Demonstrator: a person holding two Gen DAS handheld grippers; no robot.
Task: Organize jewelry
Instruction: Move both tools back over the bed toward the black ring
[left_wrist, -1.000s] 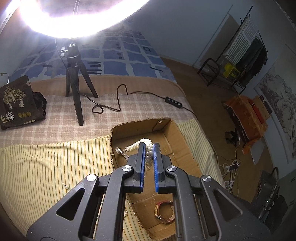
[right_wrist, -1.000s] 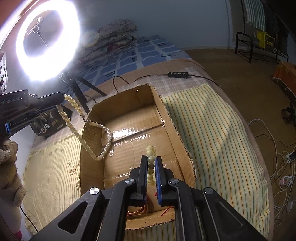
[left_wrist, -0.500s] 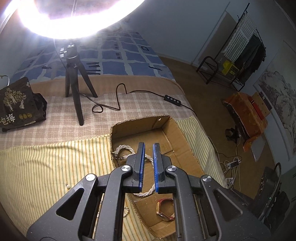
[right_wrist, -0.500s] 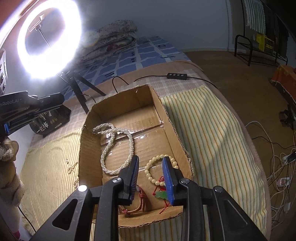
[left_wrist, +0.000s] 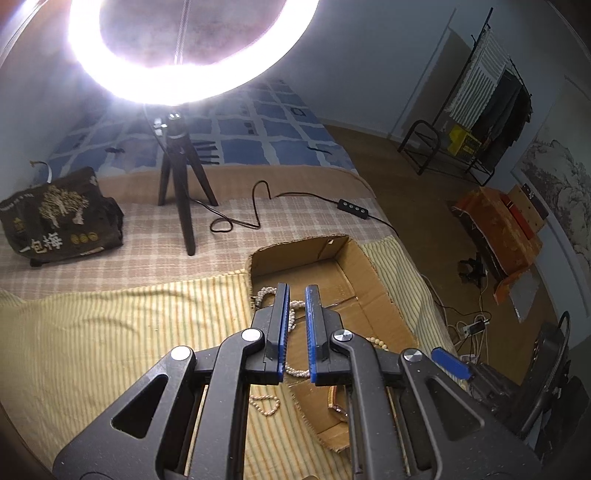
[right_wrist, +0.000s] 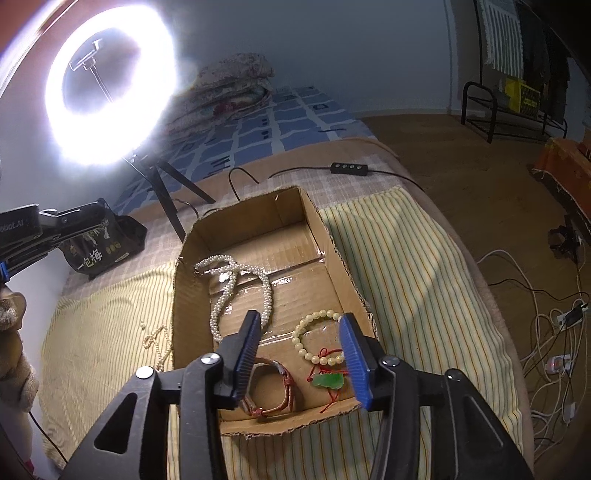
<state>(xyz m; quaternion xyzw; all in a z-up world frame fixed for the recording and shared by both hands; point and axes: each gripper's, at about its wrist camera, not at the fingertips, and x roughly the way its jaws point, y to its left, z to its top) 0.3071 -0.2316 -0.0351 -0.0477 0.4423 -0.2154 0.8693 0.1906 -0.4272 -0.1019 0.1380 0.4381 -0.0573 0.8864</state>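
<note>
An open cardboard box (right_wrist: 336, 258) lies on the striped cloth. In it are a long pearl necklace (right_wrist: 266, 291), a cream bead bracelet (right_wrist: 306, 343), a green pendant on red cord (right_wrist: 327, 380) and a brown leather bracelet (right_wrist: 284, 398). My right gripper (right_wrist: 301, 321) is wide open and empty above the box's near end. My left gripper (left_wrist: 295, 290) has a narrow gap, holds nothing, and hovers over the box's left wall (left_wrist: 255, 284). A small pearl string (left_wrist: 264, 402) lies on the cloth outside the box, also seen in the right wrist view (right_wrist: 157, 343).
A lit ring light (right_wrist: 107, 92) on a black tripod (left_wrist: 181, 184) stands behind the box, with its cable and switch (left_wrist: 352, 208). A dark printed bag (left_wrist: 59, 218) lies at the left. The bed edge drops to the floor on the right, with cables (right_wrist: 554, 332).
The left gripper let the pearl necklace fall into the box and drew back and up. The right gripper opened, released the bead bracelet into the box, and opened wider.
</note>
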